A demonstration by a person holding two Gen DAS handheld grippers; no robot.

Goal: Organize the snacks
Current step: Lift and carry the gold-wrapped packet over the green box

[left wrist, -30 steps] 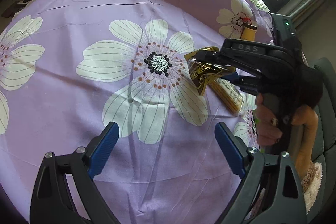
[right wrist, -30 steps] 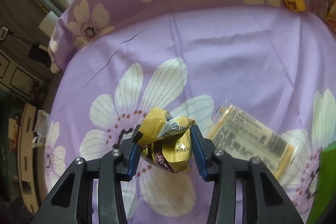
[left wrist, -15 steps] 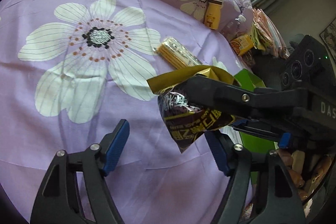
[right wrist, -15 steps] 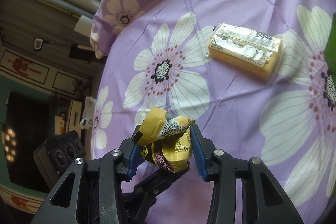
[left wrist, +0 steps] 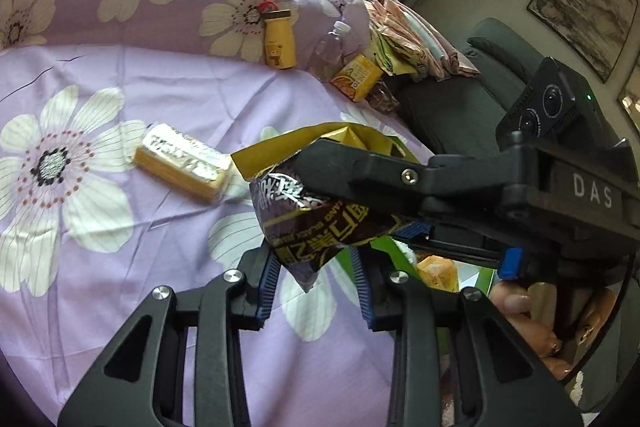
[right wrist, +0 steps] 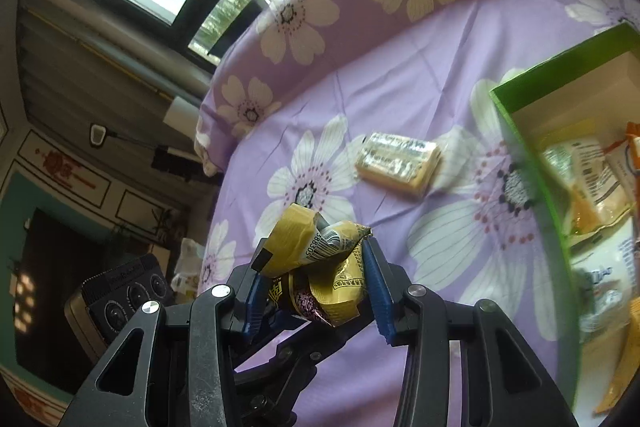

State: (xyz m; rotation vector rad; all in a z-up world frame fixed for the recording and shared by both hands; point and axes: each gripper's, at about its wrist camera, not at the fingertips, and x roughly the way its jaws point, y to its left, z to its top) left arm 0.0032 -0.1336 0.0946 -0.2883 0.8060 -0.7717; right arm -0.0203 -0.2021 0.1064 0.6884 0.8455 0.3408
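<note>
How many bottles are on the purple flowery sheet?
2: a yellow bottle leaning by the flowered cushion, and a clear bottle just right of it, beside the orange carton. More could hide behind the snack pile.

- snack packet (left wrist: 320, 215): glossy crinkled foil-film, gold and dark purple
- left tongs (left wrist: 316, 279): matt black plastic frame, ribbed blue pads, bright metal screw heads
- right tongs (right wrist: 316, 279): same build, matt black plastic
- bedsheet (left wrist: 120, 75): matt purple cloth, lightly creased, floral print
- wafer pack (left wrist: 182, 163): clear shiny wrap, centre left of frame
- green box (right wrist: 532, 131): matt card, plain white inside
- yellow bottle (left wrist: 280, 41): smooth plastic
</note>
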